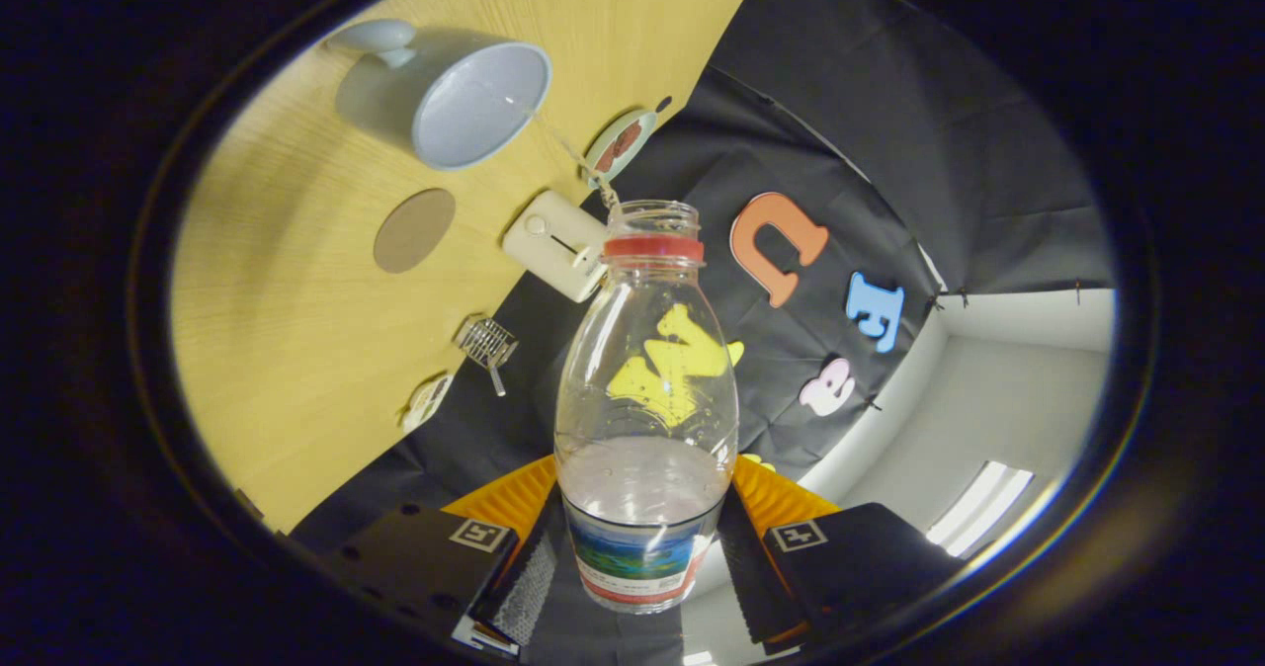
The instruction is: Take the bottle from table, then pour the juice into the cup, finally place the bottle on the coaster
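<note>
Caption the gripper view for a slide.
Tongs clamp a clear plastic bottle, tilted toward a pale blue cup on the yellow wooden table.

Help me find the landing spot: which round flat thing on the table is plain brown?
The coaster between the cup and white box; the other disc is patterned.

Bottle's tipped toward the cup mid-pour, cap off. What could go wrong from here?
1. The thin stream from the bottle enters the cup near its rim; a small wobble could spill onto the table.
2. The gripper holds the bottle low at its label end, so it may pivot.
3. The coaster sits beside the cup; setting down could knock it.
</note>
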`<action>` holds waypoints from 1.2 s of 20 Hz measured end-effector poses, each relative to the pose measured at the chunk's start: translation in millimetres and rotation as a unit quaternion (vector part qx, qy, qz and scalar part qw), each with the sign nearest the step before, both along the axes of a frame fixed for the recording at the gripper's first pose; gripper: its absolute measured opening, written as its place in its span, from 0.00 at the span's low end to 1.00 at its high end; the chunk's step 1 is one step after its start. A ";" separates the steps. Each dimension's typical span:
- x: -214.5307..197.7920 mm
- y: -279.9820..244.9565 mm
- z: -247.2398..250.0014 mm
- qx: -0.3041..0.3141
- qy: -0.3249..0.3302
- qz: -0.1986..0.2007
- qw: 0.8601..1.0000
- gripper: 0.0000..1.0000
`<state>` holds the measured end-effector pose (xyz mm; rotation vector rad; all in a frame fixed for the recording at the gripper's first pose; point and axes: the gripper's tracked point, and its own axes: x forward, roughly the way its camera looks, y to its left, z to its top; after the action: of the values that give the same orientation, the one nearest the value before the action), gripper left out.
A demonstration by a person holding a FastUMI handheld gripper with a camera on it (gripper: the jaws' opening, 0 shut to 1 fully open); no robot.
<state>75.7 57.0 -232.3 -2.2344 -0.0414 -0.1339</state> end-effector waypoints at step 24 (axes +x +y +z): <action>-14.1 1.3 -16.3 0.178 -0.027 -0.016 0.984 0.81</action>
<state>61.6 58.4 -248.6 -1.8753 -0.0100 -0.2039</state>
